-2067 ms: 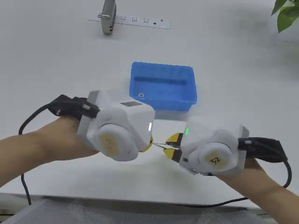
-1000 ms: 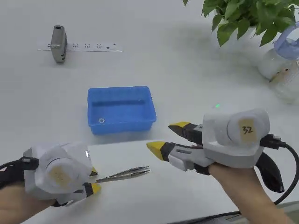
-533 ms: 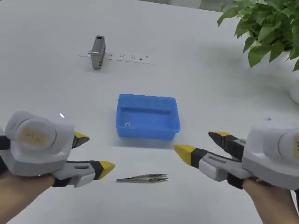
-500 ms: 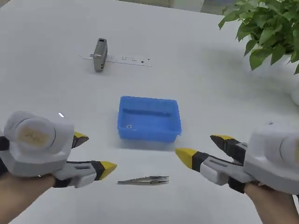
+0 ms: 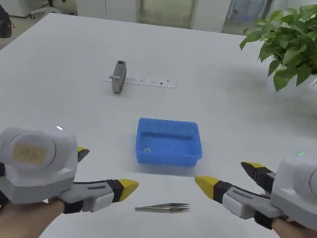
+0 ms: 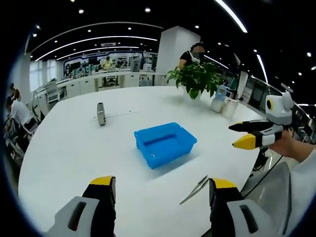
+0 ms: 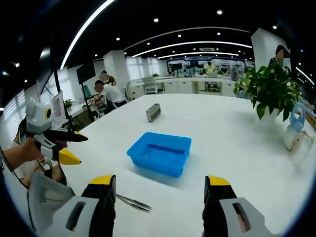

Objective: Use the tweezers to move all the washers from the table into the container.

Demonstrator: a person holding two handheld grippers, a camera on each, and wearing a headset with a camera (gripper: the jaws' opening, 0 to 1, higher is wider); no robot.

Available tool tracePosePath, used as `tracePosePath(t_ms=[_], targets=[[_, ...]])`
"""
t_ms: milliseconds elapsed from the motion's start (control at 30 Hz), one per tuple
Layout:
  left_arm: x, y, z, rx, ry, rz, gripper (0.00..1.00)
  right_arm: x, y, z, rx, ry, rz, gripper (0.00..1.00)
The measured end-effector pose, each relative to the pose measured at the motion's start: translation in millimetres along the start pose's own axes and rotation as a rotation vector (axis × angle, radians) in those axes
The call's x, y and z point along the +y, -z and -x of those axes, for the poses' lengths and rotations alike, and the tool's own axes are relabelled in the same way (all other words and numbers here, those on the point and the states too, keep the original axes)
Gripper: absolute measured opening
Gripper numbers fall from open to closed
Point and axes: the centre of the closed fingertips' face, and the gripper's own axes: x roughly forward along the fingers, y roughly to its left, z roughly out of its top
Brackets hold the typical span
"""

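Note:
The metal tweezers lie flat on the white table, between and just ahead of my two grippers. Behind them stands the blue container with one small washer in its near left corner. My left gripper is open at the lower left and holds nothing. My right gripper is open at the lower right, also with nothing in it. In the left gripper view the tweezers lie by the right jaw, with the container beyond. In the right gripper view the tweezers lie by the left jaw.
A white power strip with a grey adapter lies at the back of the table. A potted plant stands at the far right. People sit at desks beyond the table in the right gripper view.
My left gripper has let go of the tweezers, which now lie on the table. Both grippers have opened and drawn apart. The head camera has tilted up.

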Motion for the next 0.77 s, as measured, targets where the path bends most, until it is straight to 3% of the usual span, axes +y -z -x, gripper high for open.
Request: tracePosePath(t_ms=[133,333,567,767], targets=[[5.8,-1.1,0.9,-0.01,-0.028,0.007,0.88,-6.0,6.4,0.3,0.022,0.052,0.045,0.83],[11.8,-6.7,4.3,-0.028,-0.071,-0.001,0.99,-13.5,13.0,3.2,0.028,0.09,0.059,0.92],[16.0,-10.1,3.6,-0.028,-0.075,-0.011,0.99,-21.9,26.3,2.5,0.076,0.112,0.037,0.99],[17.7,-8.9,3.0,-0.022,-0.08,-0.02,0.99,-23.1,25.4,4.4,0.07,0.12,0.035,0.99]])
